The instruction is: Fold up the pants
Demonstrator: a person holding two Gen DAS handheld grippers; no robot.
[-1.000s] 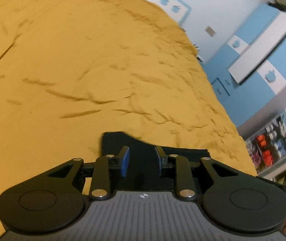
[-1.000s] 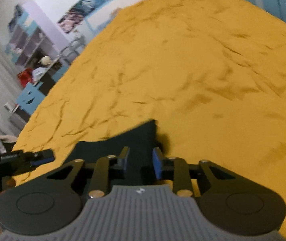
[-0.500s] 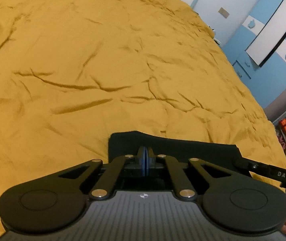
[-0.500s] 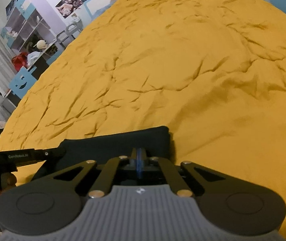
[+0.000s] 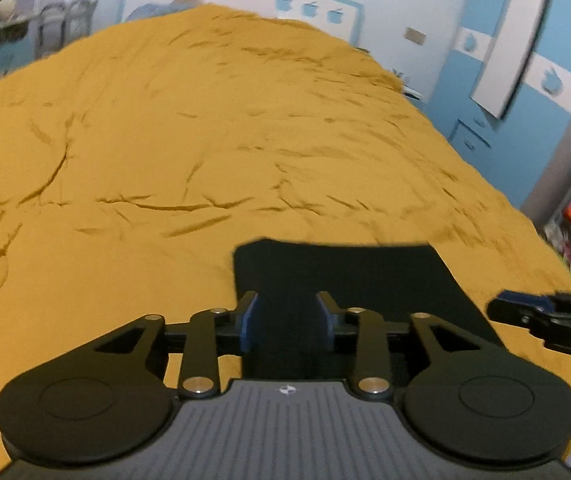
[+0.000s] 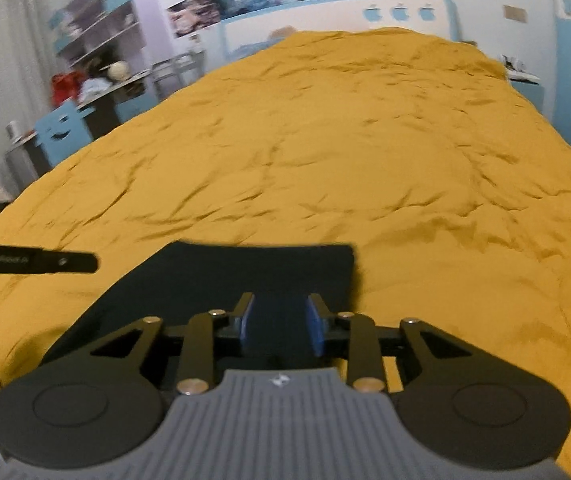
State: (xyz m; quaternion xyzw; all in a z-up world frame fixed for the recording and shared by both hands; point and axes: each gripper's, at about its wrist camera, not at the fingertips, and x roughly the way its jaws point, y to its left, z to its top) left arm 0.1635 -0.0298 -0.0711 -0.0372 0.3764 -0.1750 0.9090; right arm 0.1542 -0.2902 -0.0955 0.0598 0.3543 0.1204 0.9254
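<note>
folded pants point(image 5: 337, 276) flat on the yellow bedspread point(image 5: 205, 152)
left gripper point(image 5: 287, 322) and right gripper point(image 6: 281, 326) both opening above the cloth, pinching nothing.

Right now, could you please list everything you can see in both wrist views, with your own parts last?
pants: one, black, folded flat on the near part of the bed, ahead of both grippers.
bedspread: one, mustard yellow, wrinkled, covering the whole bed.
headboard: one, white with blue trim and blue apple shapes, far end of the bed.
posters: several, on the wall above the headboard.
shelves: one unit, white and blue, cluttered, left of the bed.
wardrobe: one, blue and white, right of the bed.
left gripper: black, blue pads, jaws opening over the pants, not gripping.
right gripper: same, jaws opening, pants beneath.
</note>
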